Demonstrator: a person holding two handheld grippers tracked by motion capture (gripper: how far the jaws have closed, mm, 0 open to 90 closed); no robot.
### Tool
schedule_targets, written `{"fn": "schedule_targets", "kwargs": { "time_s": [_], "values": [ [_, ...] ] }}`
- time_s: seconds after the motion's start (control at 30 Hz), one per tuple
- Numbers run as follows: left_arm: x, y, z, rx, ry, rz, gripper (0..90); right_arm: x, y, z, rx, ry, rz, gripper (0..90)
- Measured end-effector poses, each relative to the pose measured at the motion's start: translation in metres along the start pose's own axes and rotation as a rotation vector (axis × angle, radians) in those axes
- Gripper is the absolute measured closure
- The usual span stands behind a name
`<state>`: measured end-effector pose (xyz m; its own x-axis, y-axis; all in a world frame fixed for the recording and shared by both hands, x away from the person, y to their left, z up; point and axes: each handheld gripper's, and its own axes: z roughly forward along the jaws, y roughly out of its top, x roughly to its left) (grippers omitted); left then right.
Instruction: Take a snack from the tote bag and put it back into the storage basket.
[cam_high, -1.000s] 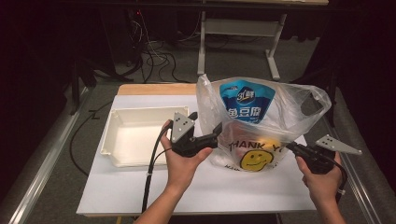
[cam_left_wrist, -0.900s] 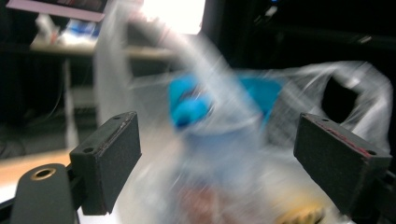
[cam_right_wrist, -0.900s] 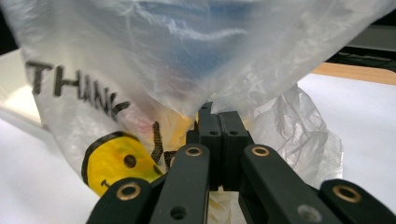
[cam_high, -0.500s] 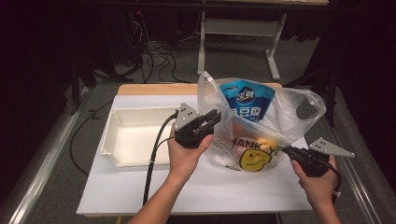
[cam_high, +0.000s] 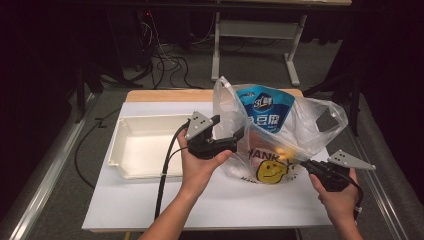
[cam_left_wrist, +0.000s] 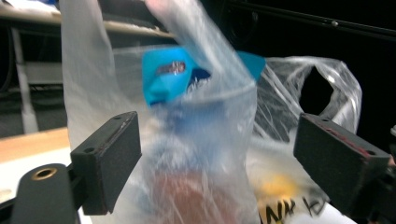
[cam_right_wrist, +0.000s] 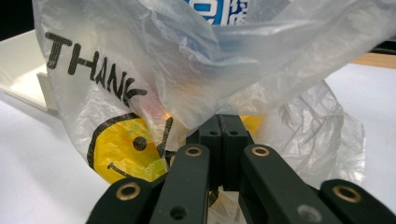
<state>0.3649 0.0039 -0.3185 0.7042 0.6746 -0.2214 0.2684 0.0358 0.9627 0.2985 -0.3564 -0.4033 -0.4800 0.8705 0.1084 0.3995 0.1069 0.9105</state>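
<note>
Plastic bag: centre-right of frame on white surface, blue pouch inside | right claw: jaws closed on bag film, lower right | left claw: jaws wide apart astride bag's left side | white tray: left of bag; bare surface along bottom edge | right gripper view adds smiley print.
</note>
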Motion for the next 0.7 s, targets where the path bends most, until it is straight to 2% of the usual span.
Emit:
{"fn": "schedule_targets", "kwargs": {
  "time_s": [0.1,0.17,0.23,0.27,0.3,0.33,0.37,0.4,0.43,0.5,0.53,0.57,0.6,0.67,0.7],
  "values": [
    [-0.002,0.008,0.008,-0.005,0.022,0.008,14.6,0.003,-0.002,0.003,0.014,0.007,-0.007,90.0],
    [-0.002,0.016,0.015,0.001,0.032,-0.014,15.7,0.006,-0.003,0.005,0.026,0.010,-0.020,90.0],
    [-0.002,0.019,0.018,0.006,0.015,-0.026,15.4,0.008,-0.004,0.006,0.031,0.014,-0.025,90.0],
    [-0.003,0.021,0.022,0.004,-0.016,-0.035,15.5,0.008,-0.004,0.007,0.030,0.016,-0.034,90.0],
    [-0.004,0.021,0.026,0.011,-0.043,-0.024,15.9,0.009,-0.004,0.007,0.032,0.016,-0.037,90.0],
    [-0.006,0.019,0.031,0.027,-0.062,-0.016,19.5,0.009,-0.004,0.007,0.034,0.017,-0.037,90.0],
    [-0.006,0.016,0.033,0.050,-0.051,-0.009,30.7,0.009,-0.004,0.008,0.035,0.020,-0.040,90.0],
    [-0.006,0.016,0.033,0.050,-0.051,-0.009,57.0,0.009,-0.004,0.008,0.035,0.020,-0.040,90.0],
    [-0.004,0.011,0.033,0.052,-0.060,-0.018,57.0,0.009,-0.005,0.007,0.037,0.019,-0.040,90.0],
    [0.001,0.004,0.032,0.075,-0.072,-0.038,78.8,0.008,-0.006,0.006,0.035,0.018,-0.034,90.0],
    [0.003,0.001,0.032,0.087,-0.072,-0.045,86.2,0.006,-0.006,0.005,0.034,0.011,-0.031,90.0],
    [0.007,-0.004,0.030,0.096,-0.072,-0.060,90.0,0.005,-0.007,0.004,0.033,0.006,-0.029,90.0],
    [0.010,-0.009,0.030,0.108,-0.068,-0.068,90.0,0.003,-0.007,0.003,0.034,0.001,-0.024,90.0],
    [0.013,-0.017,0.029,0.139,-0.051,-0.063,90.0,0.000,-0.008,0.002,0.031,-0.008,-0.011,90.0],
    [0.018,-0.028,0.027,0.171,-0.033,-0.072,90.0,-0.002,-0.009,0.001,0.035,-0.018,-0.007,90.0]
  ]
}}
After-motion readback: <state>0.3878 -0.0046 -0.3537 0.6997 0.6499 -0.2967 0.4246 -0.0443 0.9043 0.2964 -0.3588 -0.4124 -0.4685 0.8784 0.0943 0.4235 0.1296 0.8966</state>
